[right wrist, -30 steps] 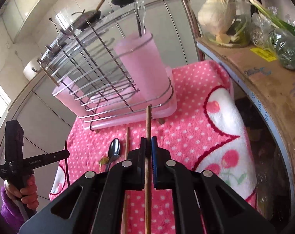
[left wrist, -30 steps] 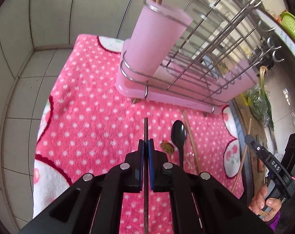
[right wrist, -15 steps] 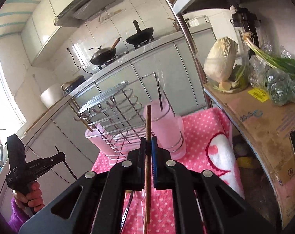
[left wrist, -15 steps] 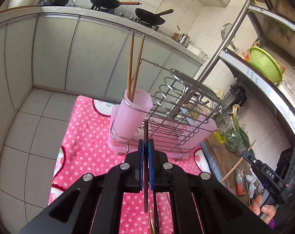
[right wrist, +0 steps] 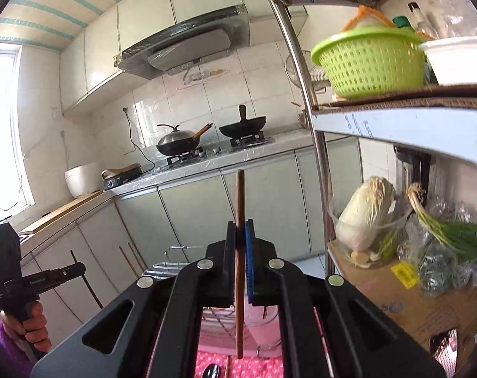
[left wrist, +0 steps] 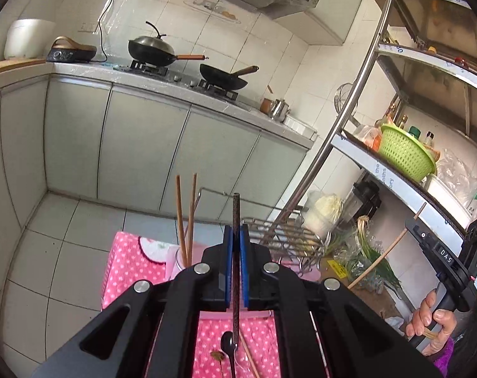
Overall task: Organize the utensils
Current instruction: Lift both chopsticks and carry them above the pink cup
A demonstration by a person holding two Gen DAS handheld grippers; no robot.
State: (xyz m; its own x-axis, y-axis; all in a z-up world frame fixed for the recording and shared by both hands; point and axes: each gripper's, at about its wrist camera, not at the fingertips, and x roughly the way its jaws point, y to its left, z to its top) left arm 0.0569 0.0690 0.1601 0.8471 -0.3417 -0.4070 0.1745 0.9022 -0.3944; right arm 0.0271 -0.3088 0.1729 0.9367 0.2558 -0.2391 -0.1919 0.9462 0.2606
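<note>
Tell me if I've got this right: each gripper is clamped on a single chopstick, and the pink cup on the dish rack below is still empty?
Not quite: the pink cup is not empty. The left wrist view shows two wooden chopsticks standing in it. The rest holds: the left gripper is clamped on a dark chopstick, and the right gripper on a brown chopstick.

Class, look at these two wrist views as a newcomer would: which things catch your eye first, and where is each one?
Front and centre in each view, a gripper is shut on one upright chopstick: the left gripper on a dark chopstick, the right gripper on a brown chopstick. Behind, two black woks sit on the stove, and a bright green basket stands out on the metal shelf at the right.
</note>
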